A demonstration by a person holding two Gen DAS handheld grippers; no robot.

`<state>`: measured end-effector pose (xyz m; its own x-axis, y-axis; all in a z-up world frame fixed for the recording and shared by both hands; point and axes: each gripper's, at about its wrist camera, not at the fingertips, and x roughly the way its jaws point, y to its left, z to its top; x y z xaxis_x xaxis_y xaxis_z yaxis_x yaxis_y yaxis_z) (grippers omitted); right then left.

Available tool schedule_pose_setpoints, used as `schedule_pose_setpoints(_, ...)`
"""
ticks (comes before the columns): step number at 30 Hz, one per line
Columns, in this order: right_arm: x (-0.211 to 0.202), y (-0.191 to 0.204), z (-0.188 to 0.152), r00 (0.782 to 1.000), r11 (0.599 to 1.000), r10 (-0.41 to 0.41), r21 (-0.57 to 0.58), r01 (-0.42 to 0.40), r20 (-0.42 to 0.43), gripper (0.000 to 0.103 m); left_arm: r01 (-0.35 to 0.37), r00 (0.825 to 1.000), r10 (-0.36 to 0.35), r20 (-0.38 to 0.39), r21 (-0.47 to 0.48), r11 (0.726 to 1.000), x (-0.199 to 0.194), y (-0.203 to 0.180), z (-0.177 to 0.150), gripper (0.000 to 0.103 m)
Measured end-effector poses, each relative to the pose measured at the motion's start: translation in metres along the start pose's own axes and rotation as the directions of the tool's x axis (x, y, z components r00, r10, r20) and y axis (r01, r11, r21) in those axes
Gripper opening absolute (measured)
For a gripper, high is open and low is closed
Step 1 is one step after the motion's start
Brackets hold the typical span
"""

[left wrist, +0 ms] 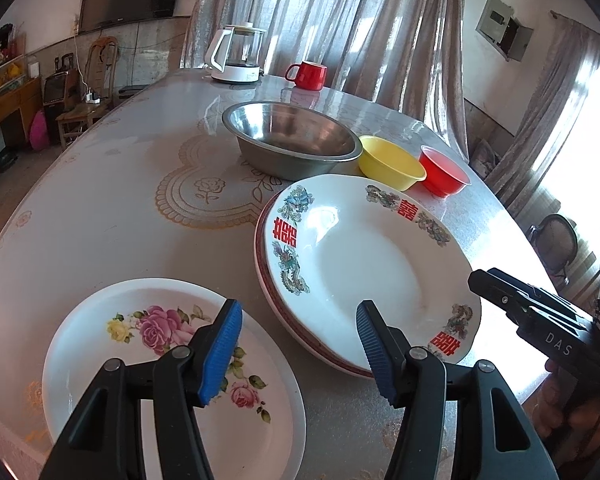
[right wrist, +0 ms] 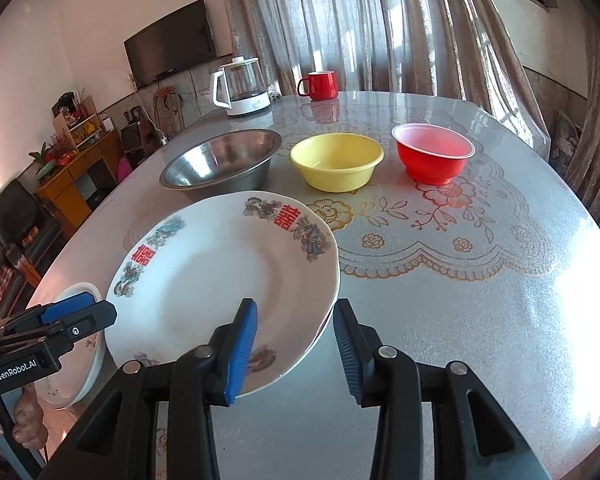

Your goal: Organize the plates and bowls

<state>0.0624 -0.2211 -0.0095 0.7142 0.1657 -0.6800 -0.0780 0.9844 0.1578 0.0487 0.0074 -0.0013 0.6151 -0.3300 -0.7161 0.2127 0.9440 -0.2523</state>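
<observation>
1. Left gripper [left wrist: 298, 350] hangs released over the near worktop [left wrist: 100, 220]; nothing sits between its blue pads. Left pad is over the rose plate [left wrist: 140, 360], right pad over the near rim of the dragon plate [left wrist: 364, 264].
2. Right gripper [right wrist: 296, 350] has its jaws apart, not clamped. The dragon plate [right wrist: 220, 280] rim lies in the gap, left pad over the plate face, right pad just outside the rim; cannot tell if either pad touches it.
3. Dragon plate sits on top of another plate with a red-banded rim [left wrist: 268, 280], stacked near the worktop centre, slightly offset.
4. Rose plate lies flat on the worktop, left of the stack, close to it but apart, near the front edge.
5. Steel bowl [left wrist: 292, 140] stands just behind the plate stack, upright.
6. Yellow bowl [left wrist: 390, 162] is just right of the steel bowl; red bowl [left wrist: 444, 170] is just right of the yellow one. From the right wrist view all three stand in a row with gaps between them.
7. Glass kettle [left wrist: 236, 54] and red mug [left wrist: 308, 75] stand at the far edge of the worktop, before the curtains [left wrist: 340, 20].
8. A hand [left wrist: 572, 412] holds the right gripper's handle at the lower right edge.
</observation>
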Motion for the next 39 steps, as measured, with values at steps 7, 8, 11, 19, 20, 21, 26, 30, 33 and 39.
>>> schedule_pose_setpoints(7,-0.007,0.014,0.0,0.995,0.994,0.103,-0.027,-0.103,0.01,0.046,-0.036,0.999,0.036,0.025,-0.009,0.999,-0.007,0.006,0.0,0.062)
schedule_pose_setpoints(8,-0.007,0.017,-0.001,0.994,0.993,0.113,-0.034,-0.113,0.005,0.046,-0.044,0.999,0.045,0.029,-0.008,0.999,-0.008,0.006,0.001,0.062)
schedule_pose_setpoints(11,-0.005,0.025,-0.003,0.991,0.989,0.137,-0.05,-0.137,-0.008,0.046,-0.054,0.998,0.054,0.036,-0.007,0.999,-0.011,0.008,0.0,0.062)
schedule_pose_setpoints(19,-0.003,0.049,-0.008,0.972,0.966,0.232,-0.104,-0.235,-0.043,0.046,-0.073,0.996,0.074,0.049,-0.027,0.997,-0.015,0.017,-0.001,0.062)
schedule_pose_setpoints(20,-0.003,0.052,-0.009,0.969,0.963,0.242,-0.11,-0.246,-0.049,0.046,-0.075,0.996,0.076,0.05,-0.029,0.997,-0.016,0.019,-0.001,0.062)
schedule_pose_setpoints(21,-0.002,0.055,-0.009,0.966,0.959,0.254,-0.116,-0.259,-0.056,0.046,-0.077,0.996,0.078,0.051,-0.031,0.997,-0.017,0.02,-0.002,0.062)
schedule_pose_setpoints(26,-0.002,0.072,-0.013,0.935,0.925,0.34,-0.144,-0.351,-0.097,0.046,-0.087,0.994,0.09,0.057,-0.049,0.995,-0.021,0.028,-0.004,0.062)
schedule_pose_setpoints(30,0.001,0.088,-0.018,0.889,0.879,0.43,-0.153,-0.452,-0.159,0.046,-0.09,0.993,0.094,0.067,-0.065,0.994,-0.025,0.036,-0.004,0.062)
schedule_pose_setpoints(33,0.007,0.101,-0.026,0.843,0.838,0.488,-0.149,-0.525,-0.227,0.046,-0.094,0.992,0.101,0.078,-0.087,0.992,-0.032,0.048,-0.004,0.062)
schedule_pose_setpoints(39,0.019,0.118,-0.039,0.813,0.818,0.504,-0.141,-0.557,-0.292,0.046,-0.111,0.987,0.129,0.096,-0.167,0.98,-0.049,0.088,-0.007,0.062)
